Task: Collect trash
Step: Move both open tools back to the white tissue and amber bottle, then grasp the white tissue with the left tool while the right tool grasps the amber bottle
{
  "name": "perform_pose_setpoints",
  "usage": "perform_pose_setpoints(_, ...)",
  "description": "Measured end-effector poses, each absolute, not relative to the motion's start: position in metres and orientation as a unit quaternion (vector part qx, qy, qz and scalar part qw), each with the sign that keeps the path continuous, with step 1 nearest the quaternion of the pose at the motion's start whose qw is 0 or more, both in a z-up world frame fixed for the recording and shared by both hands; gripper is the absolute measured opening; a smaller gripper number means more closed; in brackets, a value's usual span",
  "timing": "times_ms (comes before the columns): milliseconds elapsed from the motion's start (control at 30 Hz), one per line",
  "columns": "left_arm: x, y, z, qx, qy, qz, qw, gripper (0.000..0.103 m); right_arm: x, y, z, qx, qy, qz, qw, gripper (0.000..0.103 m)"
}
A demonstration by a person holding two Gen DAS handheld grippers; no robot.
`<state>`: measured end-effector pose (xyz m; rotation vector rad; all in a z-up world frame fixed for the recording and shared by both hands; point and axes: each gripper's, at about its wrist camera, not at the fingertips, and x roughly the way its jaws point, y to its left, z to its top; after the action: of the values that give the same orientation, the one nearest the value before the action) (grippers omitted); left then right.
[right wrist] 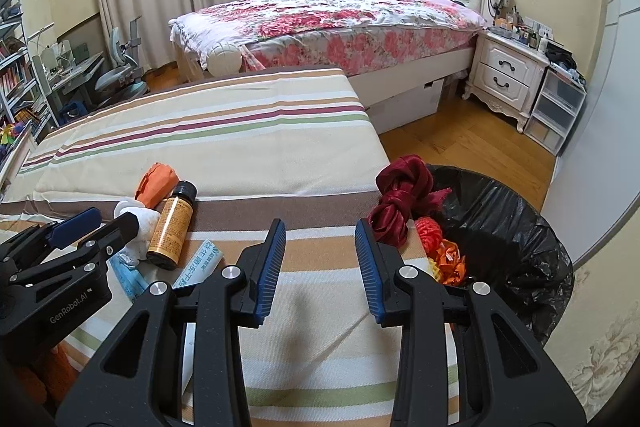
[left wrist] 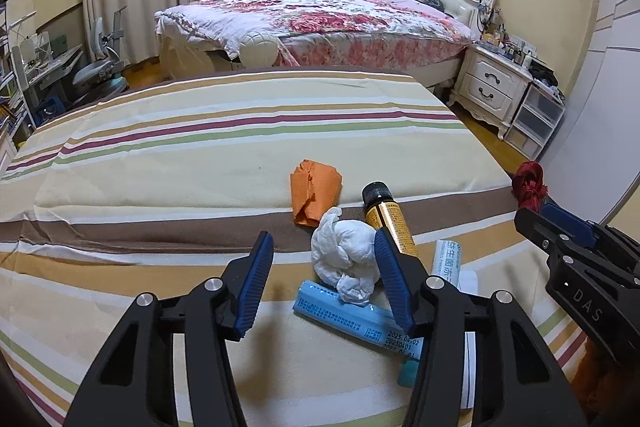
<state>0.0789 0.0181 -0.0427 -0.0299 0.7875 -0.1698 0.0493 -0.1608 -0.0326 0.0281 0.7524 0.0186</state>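
On the striped bedspread (left wrist: 200,155) lies a crumpled white tissue (left wrist: 344,259). It sits between the fingers of my left gripper (left wrist: 323,239), against the right pad and apart from the left one, so that gripper is open. Beside the tissue are an orange paper wad (left wrist: 314,189), an amber bottle (left wrist: 390,223) with a black cap, a blue packet (left wrist: 352,319) and a white sachet (left wrist: 446,259). My right gripper (right wrist: 320,227) hovers open over bare cloth, holding nothing. A bin (right wrist: 520,227) lined with a black bag stands just right of it.
A dark red ribbon (right wrist: 400,195) lies at the bed's edge by the bin, which holds orange scraps (right wrist: 448,259). Beyond are a floral bed (right wrist: 340,23), a white nightstand (right wrist: 508,75), plastic drawers (right wrist: 556,107), a desk chair (right wrist: 120,75) and wooden floor (right wrist: 460,143).
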Motion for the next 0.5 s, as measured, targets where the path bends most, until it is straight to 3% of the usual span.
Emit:
perform_pose_setpoints(133,0.081,0.013,-0.041,-0.013,0.384,-0.099,0.918,0.042,0.049,-0.16,-0.034,0.013,0.368,0.01,0.93,0.036)
perform_pose_setpoints(400,0.086,0.005,-0.046,-0.006,0.394,-0.116,0.912,0.042,0.049,-0.16,-0.034,0.013,0.369,0.01,0.929,0.036)
perform_pose_setpoints(500,0.083,0.005,-0.043,-0.002,0.388,-0.117,0.914,0.033,0.049,-0.159,-0.034,0.012,0.368,0.011,0.93,0.036)
